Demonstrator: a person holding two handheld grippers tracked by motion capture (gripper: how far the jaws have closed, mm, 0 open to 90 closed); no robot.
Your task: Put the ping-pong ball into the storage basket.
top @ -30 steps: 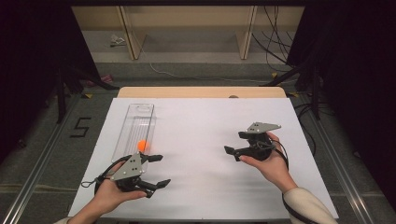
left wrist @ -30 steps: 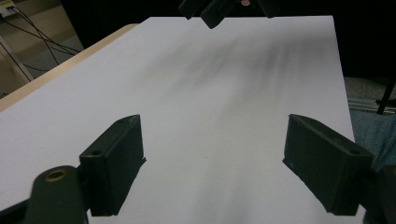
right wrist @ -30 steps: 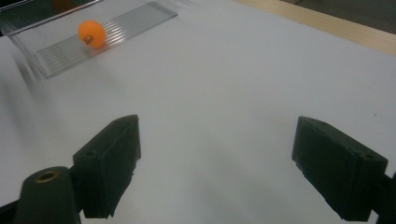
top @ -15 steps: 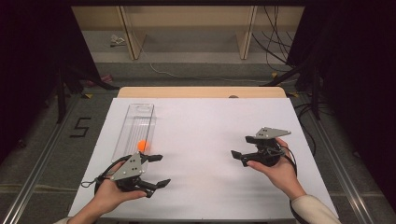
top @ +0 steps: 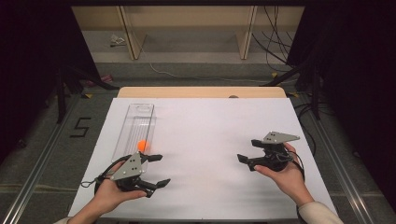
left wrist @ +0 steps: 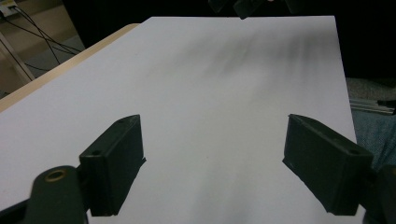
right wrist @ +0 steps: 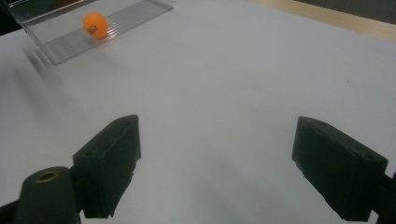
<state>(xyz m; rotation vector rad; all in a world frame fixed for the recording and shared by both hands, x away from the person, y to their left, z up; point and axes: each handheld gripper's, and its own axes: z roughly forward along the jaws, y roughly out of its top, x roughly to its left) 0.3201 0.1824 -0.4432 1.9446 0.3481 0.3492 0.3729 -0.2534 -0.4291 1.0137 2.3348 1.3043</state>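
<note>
One orange ball (top: 142, 145) sits inside the clear plastic tray (top: 139, 116), toward the tray's near end, on the left half of the white table sheet (top: 205, 140). The ball is small, round, bright matte orange, with a faint dark mark on its side in the right gripper view (right wrist: 95, 24); I cannot read the mark. The tray (right wrist: 116, 16) is long, narrow and transparent, with a ribbed floor and low walls, lying lengthwise away from me.

My left gripper (top: 158, 170) is released: jaws wide apart, nothing between them, bare white sheet beyond them in the left gripper view. It rests low over the sheet just beside the tray's near end, its far jaw close to the ball but apart from it.

My right gripper (top: 248, 152) is likewise released, jaws spread and holding nothing, well apart from the tray on the right half of the sheet. Its jaws point left, toward the ball.
</note>
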